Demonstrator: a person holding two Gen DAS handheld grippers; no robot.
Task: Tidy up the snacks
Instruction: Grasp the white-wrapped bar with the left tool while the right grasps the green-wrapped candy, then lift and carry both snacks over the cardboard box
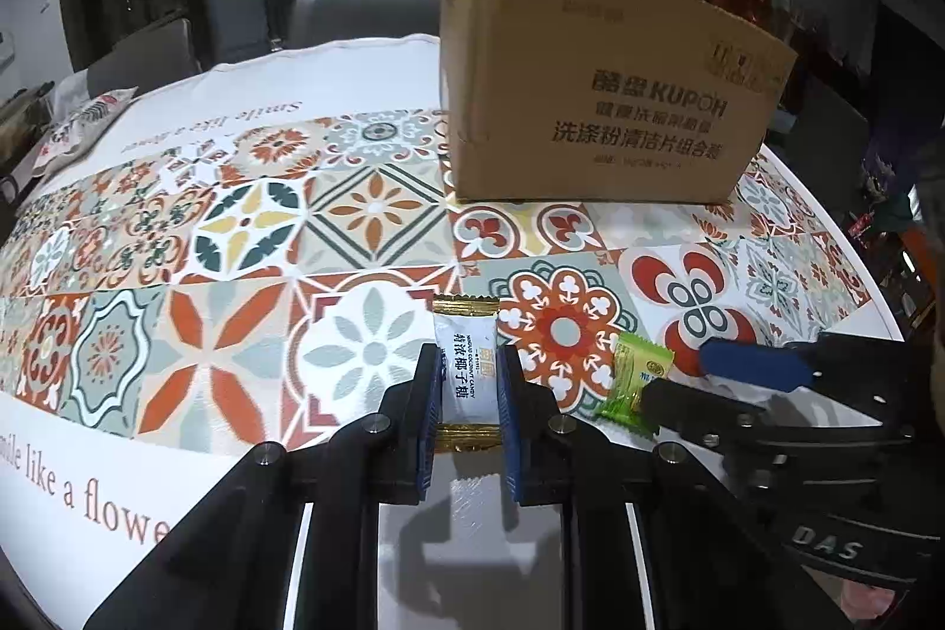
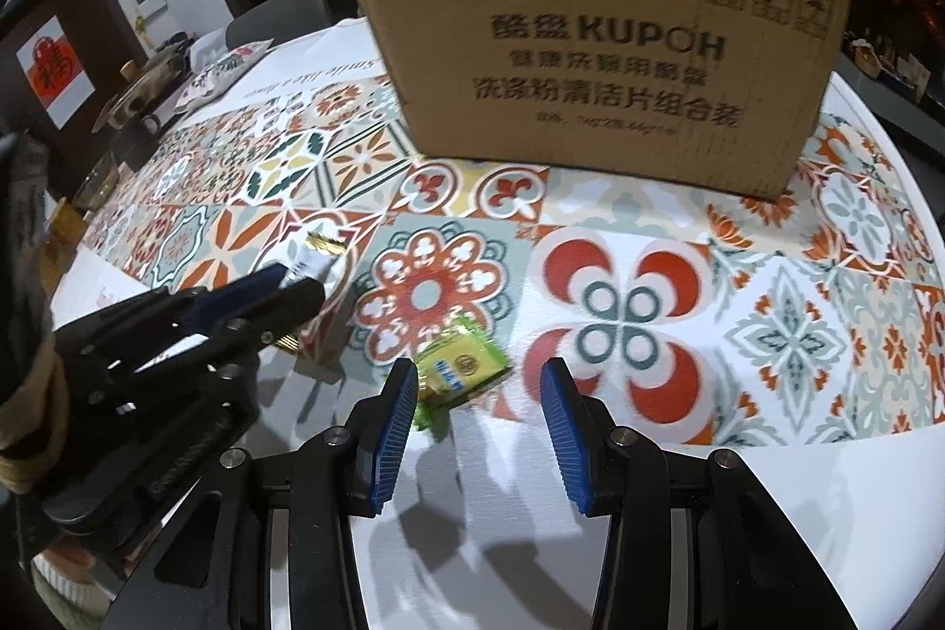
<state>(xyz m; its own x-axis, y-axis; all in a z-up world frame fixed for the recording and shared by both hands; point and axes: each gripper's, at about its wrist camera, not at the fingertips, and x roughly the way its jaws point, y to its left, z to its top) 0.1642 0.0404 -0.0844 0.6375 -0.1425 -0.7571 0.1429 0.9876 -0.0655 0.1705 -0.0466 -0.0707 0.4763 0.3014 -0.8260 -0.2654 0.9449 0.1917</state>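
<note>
The left gripper is clamping the white candy while the right gripper is hanging open, its pad touching the green candy, risking nudging it toward the table's near edge.

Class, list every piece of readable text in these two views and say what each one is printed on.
"KUPOH": cardboard box; its Chinese lines and handling symbols are too blurred.
"Smile like a flower" (partly cut off): tablecloth.
"DAS": right gripper body.
White candy: small print unreadable.
Green candy: unreadable.
</note>
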